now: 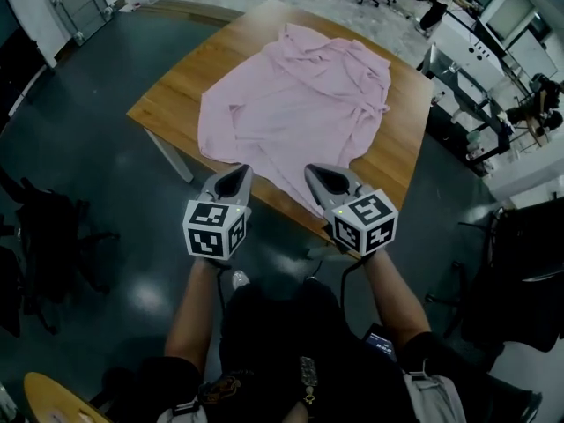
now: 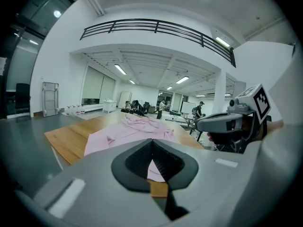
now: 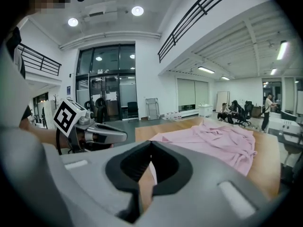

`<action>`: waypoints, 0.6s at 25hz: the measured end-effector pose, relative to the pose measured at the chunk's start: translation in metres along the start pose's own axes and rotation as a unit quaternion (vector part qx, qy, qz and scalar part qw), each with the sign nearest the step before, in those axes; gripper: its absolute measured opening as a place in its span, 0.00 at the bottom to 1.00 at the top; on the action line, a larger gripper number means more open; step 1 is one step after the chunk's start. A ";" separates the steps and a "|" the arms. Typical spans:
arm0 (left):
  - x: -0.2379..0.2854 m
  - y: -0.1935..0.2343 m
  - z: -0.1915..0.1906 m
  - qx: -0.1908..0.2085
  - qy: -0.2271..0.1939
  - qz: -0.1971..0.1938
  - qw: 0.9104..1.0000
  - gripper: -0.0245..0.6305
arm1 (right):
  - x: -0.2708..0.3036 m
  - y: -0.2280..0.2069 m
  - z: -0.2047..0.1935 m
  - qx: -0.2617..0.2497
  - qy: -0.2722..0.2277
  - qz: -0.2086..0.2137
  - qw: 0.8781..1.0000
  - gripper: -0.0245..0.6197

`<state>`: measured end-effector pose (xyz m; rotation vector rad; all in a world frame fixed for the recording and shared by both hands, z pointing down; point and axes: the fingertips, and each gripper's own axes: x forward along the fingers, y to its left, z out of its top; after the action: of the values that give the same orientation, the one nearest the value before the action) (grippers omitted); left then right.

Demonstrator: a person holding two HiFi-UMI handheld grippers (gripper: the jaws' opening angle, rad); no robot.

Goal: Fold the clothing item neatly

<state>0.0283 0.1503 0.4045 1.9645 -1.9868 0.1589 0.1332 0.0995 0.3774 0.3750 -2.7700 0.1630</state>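
A pink long-sleeved garment (image 1: 300,104) lies spread and rumpled on the wooden table (image 1: 176,91); one corner hangs over the near edge. My left gripper (image 1: 242,169) is shut and empty, its tip just short of the garment's near hem. My right gripper (image 1: 310,172) is also shut and empty, beside the hanging corner. In the left gripper view the garment (image 2: 137,131) lies ahead beyond the closed left gripper (image 2: 152,141), with the right gripper (image 2: 201,123) at the right. In the right gripper view the pink cloth (image 3: 213,143) stretches to the right past the closed right gripper (image 3: 151,143).
The table stands on a dark glossy floor (image 1: 88,166). A metal rack (image 1: 77,5) stands at the far left, desks and office chairs (image 1: 493,104) at the right. People sit at workstations in the background (image 3: 236,110). A yellow round object (image 1: 44,399) lies at the bottom left.
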 end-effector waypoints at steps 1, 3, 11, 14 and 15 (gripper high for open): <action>0.001 0.007 -0.002 0.002 0.004 -0.010 1.000 0.05 | 0.007 0.004 0.001 -0.001 0.002 -0.008 1.000 0.04; 0.005 0.022 -0.003 0.006 0.008 -0.026 1.000 0.05 | 0.019 0.011 0.003 -0.002 0.006 -0.022 1.000 0.04; 0.028 0.072 -0.007 0.010 0.028 -0.040 0.999 0.05 | 0.076 0.016 -0.007 0.013 0.037 -0.024 0.999 0.04; 0.044 0.101 -0.018 0.014 0.049 -0.029 0.998 0.05 | 0.107 0.010 -0.013 0.020 0.042 -0.009 0.999 0.04; 0.050 0.111 -0.021 0.017 0.056 -0.023 0.998 0.05 | 0.118 0.008 -0.014 0.023 0.042 -0.002 0.999 0.04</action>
<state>-0.0774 0.1134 0.4572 1.9751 -1.8793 0.2865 0.0281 0.0817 0.4311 0.3757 -2.6863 0.2372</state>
